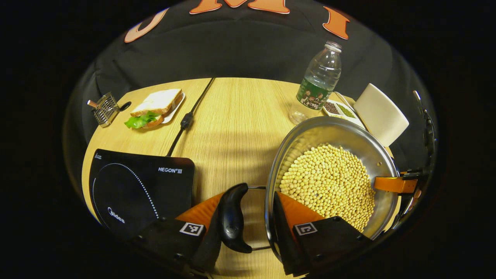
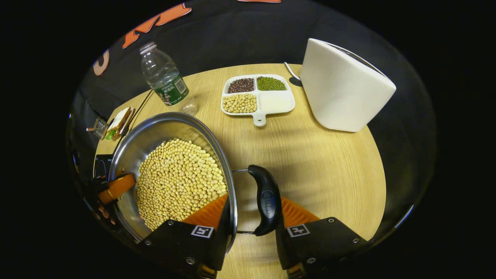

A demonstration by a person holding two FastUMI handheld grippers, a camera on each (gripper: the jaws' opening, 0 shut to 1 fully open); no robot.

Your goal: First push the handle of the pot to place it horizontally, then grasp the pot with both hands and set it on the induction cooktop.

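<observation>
A steel pot (image 1: pixel 374 153) (image 2: pixel 155 130) full of yellow soybeans stands on the right part of the wooden table. My left gripper (image 1: pixel 250 195) straddles its near black handle (image 1: pixel 232 217), one finger outside the handle and the other inside the rim on the beans, both pressing. My right gripper (image 2: pixel 254 198) holds the opposite black handle (image 2: pixel 267 201) the same way. Each gripper shows across the pot in the other's view: the right gripper (image 1: pixel 395 184) and the left gripper (image 2: pixel 116 186). The black induction cooktop (image 1: pixel 131 190) lies left of the pot.
The cooktop's cable (image 1: pixel 188 118) runs to the table's back. A sandwich on a plate (image 1: pixel 155 108) and a small wire rack (image 1: pixel 105 108) sit far left. A water bottle (image 2: pixel 164 79), a divided tray of grains (image 2: pixel 255 95) and a white appliance (image 2: pixel 345 87) stand behind the pot.
</observation>
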